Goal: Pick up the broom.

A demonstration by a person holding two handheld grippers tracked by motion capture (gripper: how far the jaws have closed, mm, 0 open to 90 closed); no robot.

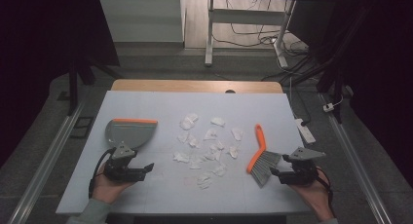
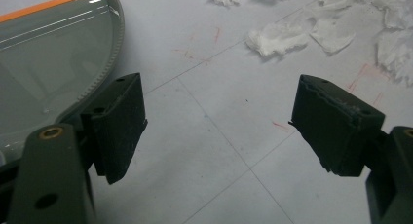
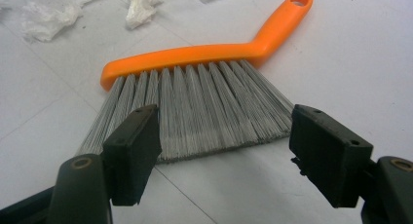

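Observation:
A grey dustpan (image 1: 129, 131) with an orange edge lies flat at the table's left. An orange hand brush (image 1: 261, 153) with grey bristles lies at the right. Several crumpled white paper scraps (image 1: 209, 146) are scattered between them. My left gripper (image 1: 142, 169) rests on the table just below the dustpan, open and empty; in the left gripper view the dustpan (image 2: 44, 63) sits past its left jaw. My right gripper (image 1: 276, 174) stands open right beside the bristle tips; in the right gripper view the brush (image 3: 204, 83) lies just ahead of the jaws, not touched.
The pale blue tabletop (image 1: 146, 100) has a wooden strip along its far edge. A white power strip (image 1: 305, 129) lies off the table's right edge. Desk legs and cables stand on the floor beyond.

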